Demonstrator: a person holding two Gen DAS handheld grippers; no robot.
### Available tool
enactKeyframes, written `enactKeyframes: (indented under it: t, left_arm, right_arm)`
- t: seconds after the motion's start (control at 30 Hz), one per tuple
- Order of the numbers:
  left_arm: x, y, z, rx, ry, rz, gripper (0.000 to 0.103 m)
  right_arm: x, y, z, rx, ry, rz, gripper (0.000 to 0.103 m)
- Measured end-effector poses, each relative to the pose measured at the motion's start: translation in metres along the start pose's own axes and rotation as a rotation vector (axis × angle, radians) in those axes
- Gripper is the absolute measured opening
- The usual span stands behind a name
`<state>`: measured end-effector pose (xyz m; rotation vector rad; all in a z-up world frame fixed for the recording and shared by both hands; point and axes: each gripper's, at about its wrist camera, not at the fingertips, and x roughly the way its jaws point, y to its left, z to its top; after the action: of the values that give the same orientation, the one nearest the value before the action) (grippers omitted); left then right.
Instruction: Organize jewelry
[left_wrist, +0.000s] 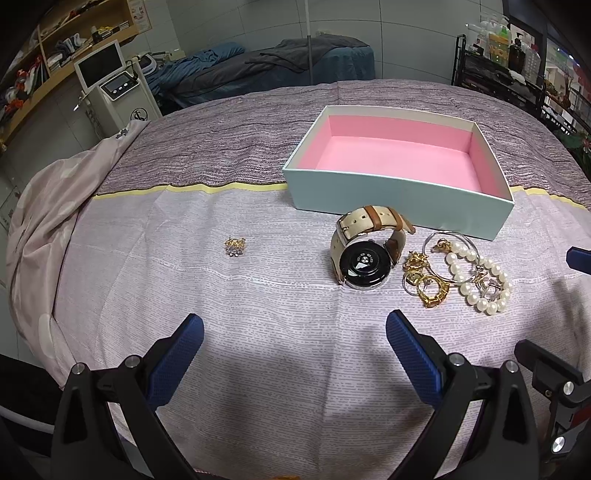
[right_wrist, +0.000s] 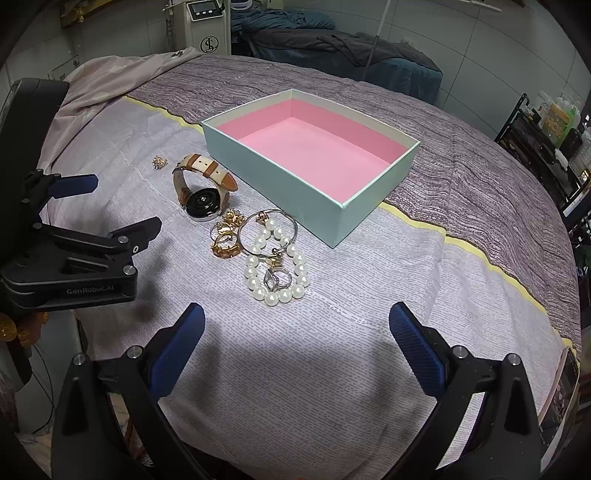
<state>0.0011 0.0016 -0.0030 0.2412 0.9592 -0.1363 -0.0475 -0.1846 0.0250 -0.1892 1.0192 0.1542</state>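
A pale green box (left_wrist: 388, 199) (right_wrist: 295, 192) with a pink lining stands empty on the bedspread. In front of it lie a watch (left_wrist: 364, 264) (right_wrist: 205, 203) with a beige and brown strap, a heap of gold rings (left_wrist: 424, 282) (right_wrist: 225, 236), a silver bangle (right_wrist: 267, 230) and a pearl bracelet (left_wrist: 476, 277) (right_wrist: 275, 273) with a silver ring (right_wrist: 277, 280) inside it. A small gold earring (left_wrist: 235, 246) (right_wrist: 160, 161) lies apart to the left. My left gripper (left_wrist: 295, 325) is open, just short of the watch. Open too is my right gripper (right_wrist: 297, 314), just short of the pearls.
A crumpled pink quilt (left_wrist: 48, 206) hangs at the left edge of the bed. A white machine with a screen (left_wrist: 110, 85) and another bed (left_wrist: 258, 62) stand behind. A black rack of bottles (left_wrist: 509, 55) is at the far right.
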Motion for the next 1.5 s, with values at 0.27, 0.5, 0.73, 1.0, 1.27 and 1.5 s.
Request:
enactKeyframes:
  t: [0.27, 0.5, 0.73, 1.0, 1.27, 1.5]
  left_arm:
    - [0.0018, -0.0001, -0.0009, -0.003, 0.002, 0.001, 0.097]
    - [0.0023, 0.0003, -0.0012, -0.009, 0.003, 0.001, 0.097]
    - [0.0022, 0.0004, -0.0022, -0.012, 0.003, 0.0, 0.097]
    - [0.0017, 0.0, -0.0019, -0.013, 0.003, -0.001, 0.097]
    - [0.0017, 0.0003, -0.0021, -0.012, 0.002, -0.001, 0.097]
    - [0.0017, 0.0006, -0.0027, -0.015, 0.003, -0.002, 0.097]
  right_arm:
    - [0.0001, 0.0014, -0.0005, -0.002, 0.0, -0.001, 0.099]
    - [0.0001, 0.0018, -0.0012, -0.003, 0.0, 0.002, 0.099]
    - [0.0, 0.0027, -0.0029, -0.005, -0.001, 0.002, 0.099]
    - [-0.0001, 0.0037, -0.003, -0.005, -0.002, 0.003, 0.099]
    - [-0.0003, 0.0042, -0.0032, -0.006, -0.002, 0.002, 0.099]
    - [-0.0004, 0.006, -0.0043, -0.009, 0.001, 0.004, 0.099]
